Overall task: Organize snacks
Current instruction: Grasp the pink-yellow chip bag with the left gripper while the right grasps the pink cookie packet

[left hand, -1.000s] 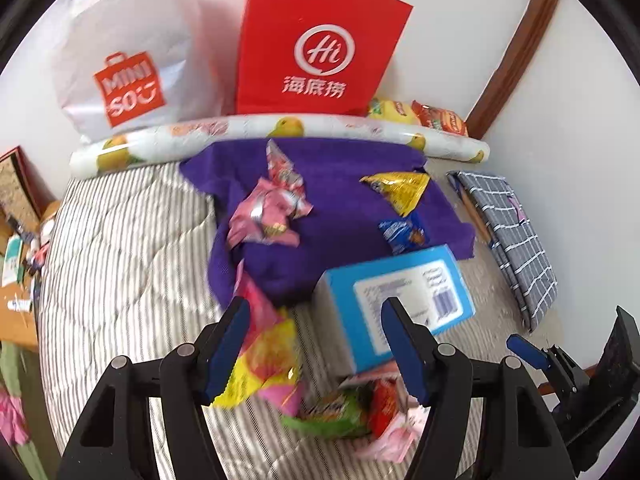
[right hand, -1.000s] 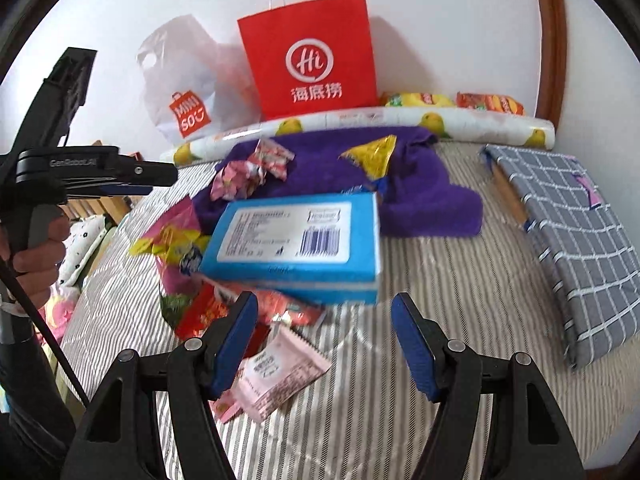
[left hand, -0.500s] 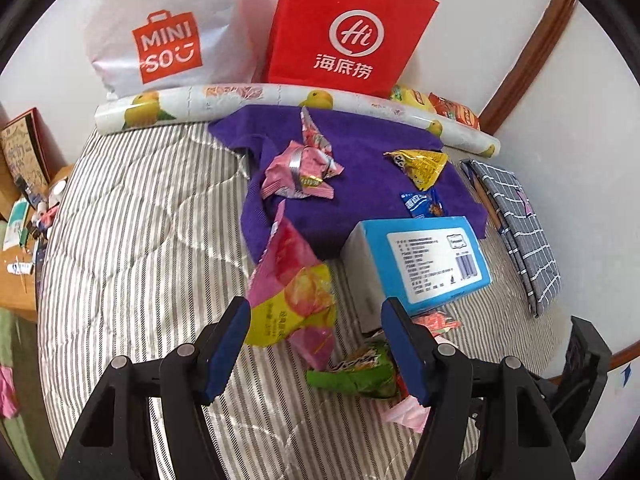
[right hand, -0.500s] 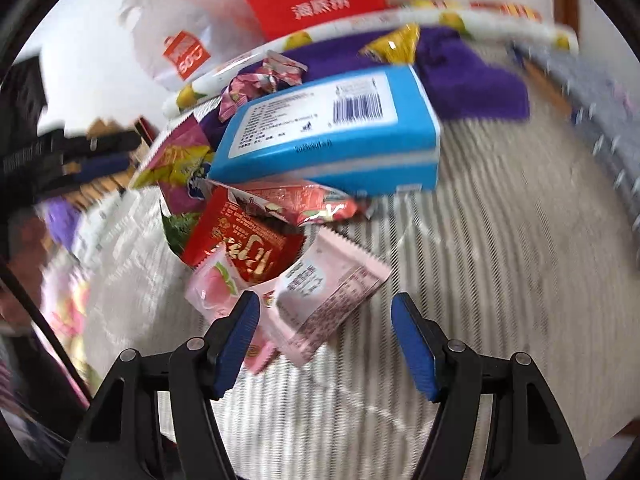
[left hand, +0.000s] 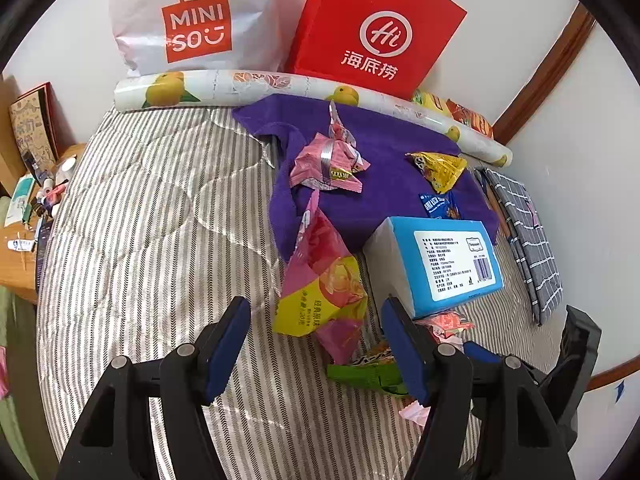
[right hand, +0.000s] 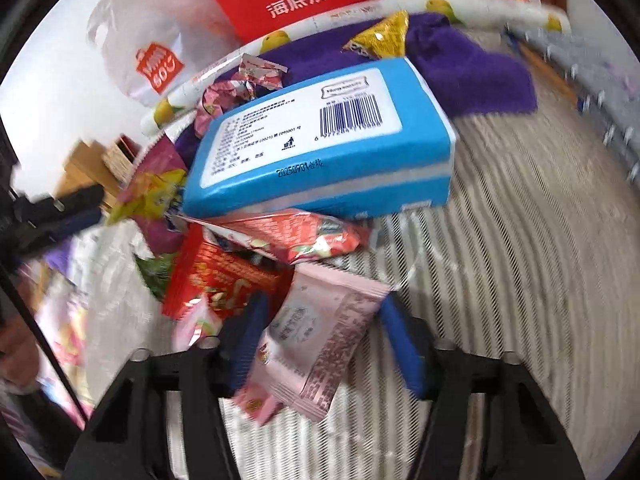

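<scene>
Seemingly, pink packet (right hand: 320, 336) between closing jaws

Two handheld grippers share one build: the left gripper (left hand: 314, 346) shows black plastic arms, silver pivot screws and blue finger pads (left hand: 226, 344). The right gripper (right hand: 320, 344) looks identical (though motion-blurred).

A: What pattern was the bedcover (left hand: 152, 216)?
B: Grey and white stripes; the towel (left hand: 384, 148) was purple.
A: And the box (right hand: 320, 140)?
B: Blue, with a white label; the paper bag (left hand: 376, 28) was red.
</scene>
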Demonstrator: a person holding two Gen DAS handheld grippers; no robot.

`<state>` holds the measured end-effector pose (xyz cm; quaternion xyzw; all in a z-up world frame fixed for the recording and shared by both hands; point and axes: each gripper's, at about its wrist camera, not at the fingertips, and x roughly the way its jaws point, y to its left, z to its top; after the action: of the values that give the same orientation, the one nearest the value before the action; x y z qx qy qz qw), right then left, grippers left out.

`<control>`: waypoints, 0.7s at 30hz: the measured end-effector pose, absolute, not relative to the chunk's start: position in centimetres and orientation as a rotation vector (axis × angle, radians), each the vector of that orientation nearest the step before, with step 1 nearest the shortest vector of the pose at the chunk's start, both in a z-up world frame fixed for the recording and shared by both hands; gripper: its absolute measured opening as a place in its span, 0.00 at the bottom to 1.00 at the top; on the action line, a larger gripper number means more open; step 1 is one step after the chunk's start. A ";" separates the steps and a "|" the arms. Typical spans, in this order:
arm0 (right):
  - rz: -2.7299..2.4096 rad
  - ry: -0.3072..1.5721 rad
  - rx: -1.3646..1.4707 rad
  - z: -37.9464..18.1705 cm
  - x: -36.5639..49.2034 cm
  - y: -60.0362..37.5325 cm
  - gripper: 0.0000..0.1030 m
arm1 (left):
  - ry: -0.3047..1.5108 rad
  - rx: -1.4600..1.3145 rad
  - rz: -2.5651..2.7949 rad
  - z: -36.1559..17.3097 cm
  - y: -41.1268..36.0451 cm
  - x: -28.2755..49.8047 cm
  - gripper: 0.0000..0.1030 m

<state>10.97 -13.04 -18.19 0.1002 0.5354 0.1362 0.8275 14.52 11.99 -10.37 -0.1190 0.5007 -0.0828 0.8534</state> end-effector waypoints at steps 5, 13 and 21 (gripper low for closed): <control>0.334 1.110 0.126 -17.7 10.7 -13.5 0.43 | 1.049 -0.251 -0.170 -10.3 12.3 14.3 0.64; 0.330 1.101 -0.012 -17.2 9.4 -15.4 0.49 | 1.048 -0.253 -0.182 -10.4 11.9 14.4 0.64; 0.313 1.065 -0.019 -18.2 8.9 -14.7 0.44 | 1.046 -0.244 -0.186 -10.6 11.6 14.5 0.64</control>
<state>8.93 -14.72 -18.25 -0.0091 0.5057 0.1488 0.8497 14.52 11.59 -10.56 -0.1159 0.4973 -0.0884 0.8553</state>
